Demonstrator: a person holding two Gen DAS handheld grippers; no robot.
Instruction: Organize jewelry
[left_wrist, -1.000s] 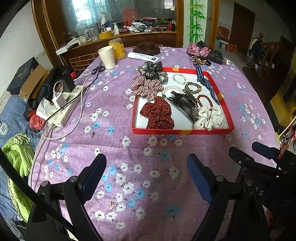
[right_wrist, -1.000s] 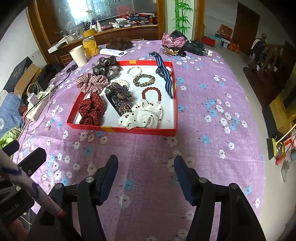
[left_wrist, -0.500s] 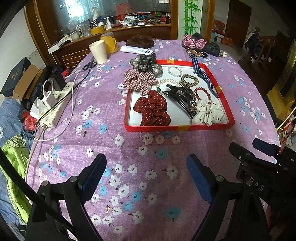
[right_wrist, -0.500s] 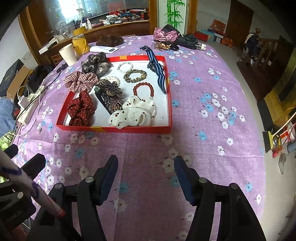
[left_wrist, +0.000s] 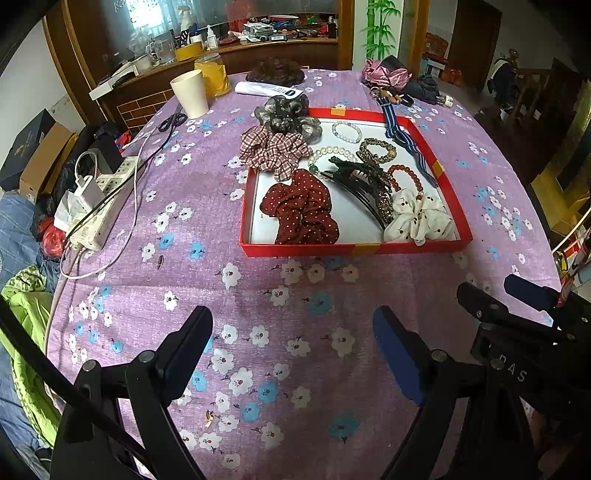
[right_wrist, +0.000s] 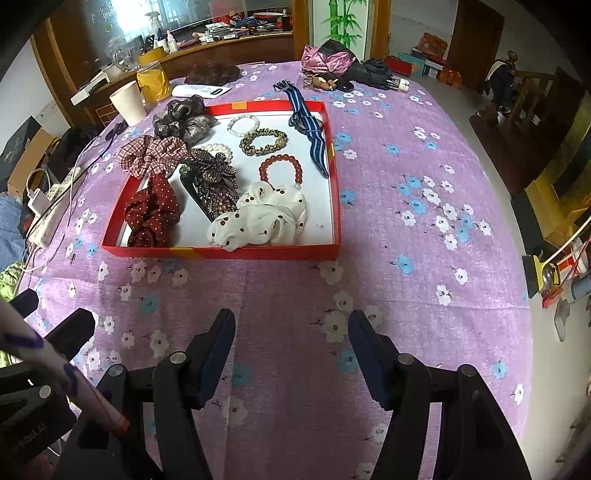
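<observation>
A shallow red tray (left_wrist: 354, 250) (right_wrist: 221, 253) lies on the purple flowered tablecloth. It holds a dark red dotted scrunchie (left_wrist: 301, 210) (right_wrist: 151, 212), a white dotted scrunchie (left_wrist: 419, 218) (right_wrist: 258, 218), a black hair claw (left_wrist: 364, 184) (right_wrist: 212, 181), a red bead bracelet (right_wrist: 280, 168) and pearl bracelets (left_wrist: 346, 131). A plaid scrunchie (left_wrist: 275, 149) (right_wrist: 151, 155) and a grey one (left_wrist: 286, 116) (right_wrist: 184, 120) hang over the tray's left rim; a striped blue band (right_wrist: 310, 129) lies over its far right corner. My left gripper (left_wrist: 291, 343) and right gripper (right_wrist: 291, 345) both hover open and empty over bare cloth, short of the tray.
A power strip with charger and cables (left_wrist: 99, 206) lies at the table's left edge. A paper cup (left_wrist: 190, 92), a yellow jar (left_wrist: 212, 74), scissors (left_wrist: 171, 120) and a remote (left_wrist: 269, 88) sit at the back. A folded umbrella (right_wrist: 380, 75) and pink pouch (right_wrist: 325, 59) lie far right.
In both views the tray sits a little lower and nearer than a second ago, as the cameras tilted slightly. Both grippers stay open and empty; nothing on the table moved.
</observation>
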